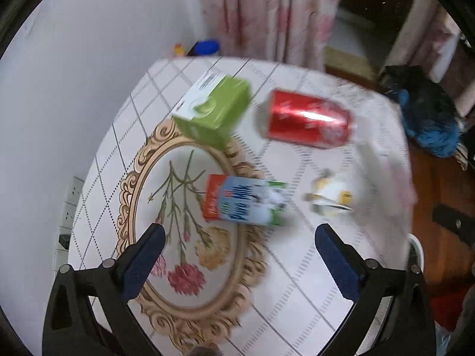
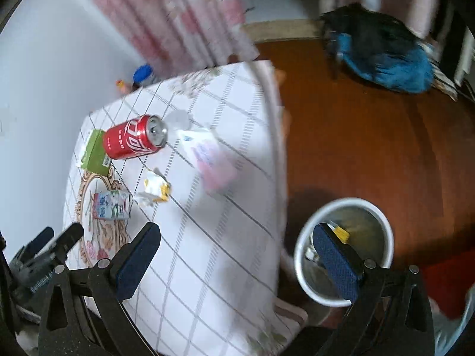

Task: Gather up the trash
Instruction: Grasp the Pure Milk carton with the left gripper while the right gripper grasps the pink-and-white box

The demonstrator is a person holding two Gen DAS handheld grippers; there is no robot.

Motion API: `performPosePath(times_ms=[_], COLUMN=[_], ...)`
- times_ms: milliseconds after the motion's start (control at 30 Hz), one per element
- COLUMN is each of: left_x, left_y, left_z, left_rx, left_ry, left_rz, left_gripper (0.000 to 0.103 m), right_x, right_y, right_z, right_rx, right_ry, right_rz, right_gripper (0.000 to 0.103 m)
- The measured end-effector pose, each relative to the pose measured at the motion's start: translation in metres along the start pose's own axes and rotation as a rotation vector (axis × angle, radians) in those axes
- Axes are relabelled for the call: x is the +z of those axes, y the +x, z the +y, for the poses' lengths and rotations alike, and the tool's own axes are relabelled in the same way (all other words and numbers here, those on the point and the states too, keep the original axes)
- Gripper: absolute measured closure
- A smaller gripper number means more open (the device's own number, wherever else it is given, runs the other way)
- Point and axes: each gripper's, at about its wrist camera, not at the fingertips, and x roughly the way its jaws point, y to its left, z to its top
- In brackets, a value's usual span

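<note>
The left hand-held gripper (image 1: 239, 243) hovers with fingers spread wide and empty over the desk (image 1: 297, 267), low in its frame. Ahead lie a green box (image 1: 213, 109), milk carton (image 1: 245, 203), red can (image 1: 305, 118) and crumpled wrapper (image 1: 331, 192). The right hand-held gripper (image 2: 237, 243) is likewise apart, straddling the desk edge and a white bin (image 2: 344, 249) on the wooden floor (image 2: 371, 136), lower right.

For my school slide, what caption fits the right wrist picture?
Open right gripper above the tablecloth edge, white bin on the floor alongside.
</note>
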Motion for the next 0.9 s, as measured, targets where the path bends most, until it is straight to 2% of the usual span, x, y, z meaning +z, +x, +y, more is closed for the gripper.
performPosePath(times_ms=[133,233,500,733,800,867,900], left_x=[0.007,0.009,0.01,0.007,0.007,0.007,0.008], left_y=[0.036,0.051,0.084,0.093,0.095,0.095,0.094], left_z=[0.003,-0.006,-0.015,-0.01,-0.006,-0.002,0.002], left_rx=[-0.014,-0.011,0.031,0.005,-0.003,-0.006,-0.008], left_ry=[0.019,0.065,0.111,0.101,0.089,0.078,0.07], left_rz=[0.06,0.087,0.127,0.131,0.13,0.118,0.104], left_gripper=[0.0,0.0,0.0,0.0,0.0,0.002,0.007], right_x=[0.034,0.046,0.057,0.054,0.052,0.051,0.05], right_y=[0.058,0.083,0.113,0.123,0.121,0.121,0.12], right_z=[0.031,0.041,0.041,0.035,0.034,0.036,0.037], right_rx=[-0.076,-0.125,-0.162,-0.146,-0.147,-0.157,-0.163], right_ry=[-0.072,-0.104,-0.111,-0.109,-0.112,-0.123,-0.127], right_rz=[0.076,0.107,0.147,0.153,0.144,0.136,0.132], right_gripper=[0.0,0.0,0.002,0.02,0.021,0.025,0.028])
